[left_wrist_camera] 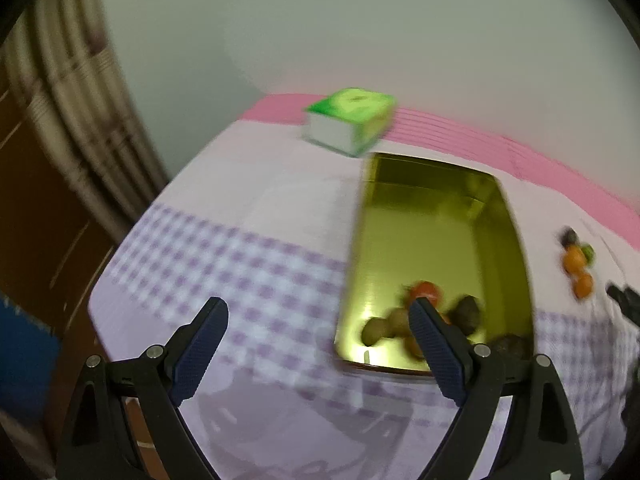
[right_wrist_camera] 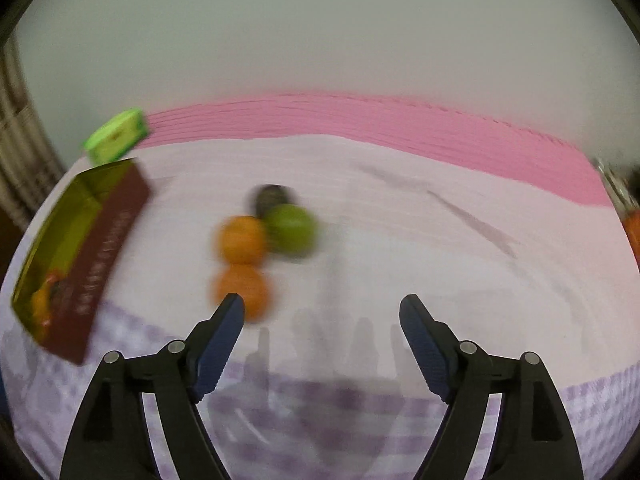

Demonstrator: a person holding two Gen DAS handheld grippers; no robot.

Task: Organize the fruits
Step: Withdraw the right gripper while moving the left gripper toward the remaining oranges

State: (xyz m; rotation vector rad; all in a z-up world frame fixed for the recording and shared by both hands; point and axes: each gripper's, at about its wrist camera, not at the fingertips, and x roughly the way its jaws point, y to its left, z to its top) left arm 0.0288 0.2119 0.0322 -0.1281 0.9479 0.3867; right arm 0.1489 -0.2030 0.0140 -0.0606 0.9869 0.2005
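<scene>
A gold-lined box [left_wrist_camera: 436, 232] with dark red outer walls lies on the table; it also shows in the right wrist view [right_wrist_camera: 100, 256]. Several fruits lie at its near end: a red-orange one [left_wrist_camera: 426, 292], brownish ones [left_wrist_camera: 384, 326], a dark one [left_wrist_camera: 466, 314]. Loose on the cloth are two oranges [right_wrist_camera: 242, 240] [right_wrist_camera: 242, 290], a green fruit [right_wrist_camera: 292, 230] and a dark fruit [right_wrist_camera: 272, 196]. My left gripper [left_wrist_camera: 316, 320] is open and empty, left of the box. My right gripper [right_wrist_camera: 322, 312] is open and empty, just right of the near orange.
A green and white carton [left_wrist_camera: 348, 120] stands at the back by the box; it also shows in the right wrist view [right_wrist_camera: 116, 138]. The table has a pale lilac checked cloth [left_wrist_camera: 240, 252] with a pink far border [right_wrist_camera: 360, 120]. A curtain and brown furniture stand at left.
</scene>
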